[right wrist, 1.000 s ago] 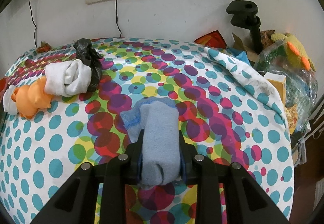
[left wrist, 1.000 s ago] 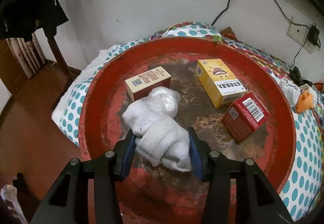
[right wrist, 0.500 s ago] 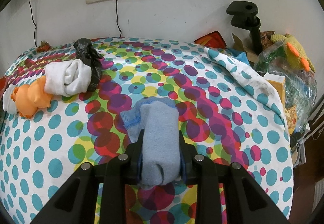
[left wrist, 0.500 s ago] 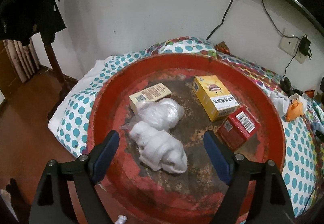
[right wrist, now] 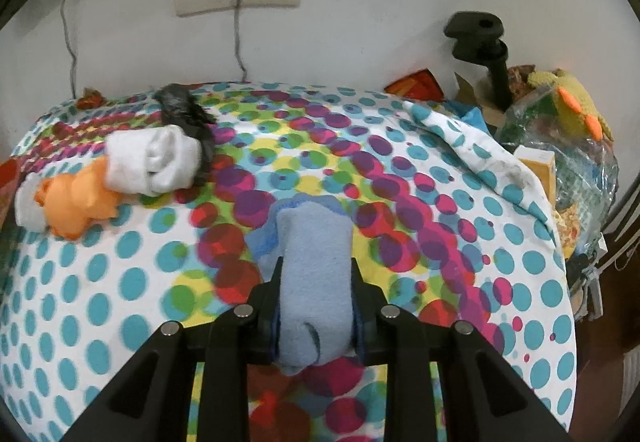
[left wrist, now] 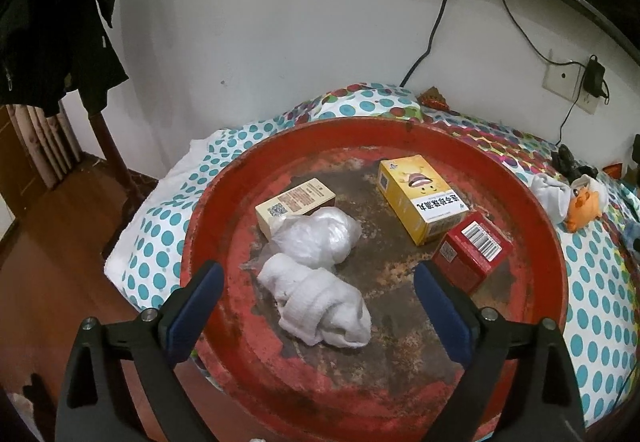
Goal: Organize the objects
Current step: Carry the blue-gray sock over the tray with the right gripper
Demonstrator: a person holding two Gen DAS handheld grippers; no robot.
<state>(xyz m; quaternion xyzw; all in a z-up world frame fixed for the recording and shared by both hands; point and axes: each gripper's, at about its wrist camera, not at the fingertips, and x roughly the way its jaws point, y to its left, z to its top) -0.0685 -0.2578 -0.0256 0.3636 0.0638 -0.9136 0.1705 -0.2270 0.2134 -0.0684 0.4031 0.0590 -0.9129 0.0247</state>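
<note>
In the left wrist view a round red tray (left wrist: 536,226) holds a rolled white sock (left wrist: 320,302), a plastic-wrapped white bundle (left wrist: 316,238), a beige box (left wrist: 294,202), a yellow box (left wrist: 420,198) and a red box (left wrist: 472,250). My left gripper (left wrist: 320,306) is open wide and empty, raised above the white sock. In the right wrist view my right gripper (right wrist: 316,282) is shut on a rolled light blue sock (right wrist: 314,274), held over the dotted cloth (right wrist: 120,282).
On the dotted cloth lie a rolled white sock (right wrist: 154,158), an orange toy (right wrist: 78,202) and a black bundle (right wrist: 184,110). A plastic bag of items (right wrist: 560,146) and a black clamp post (right wrist: 488,50) stand at right. Wall sockets with cables are behind.
My left gripper opened, let go of the white sock in the tray, and pulled back and up. The right gripper still holds the blue sock in place.
</note>
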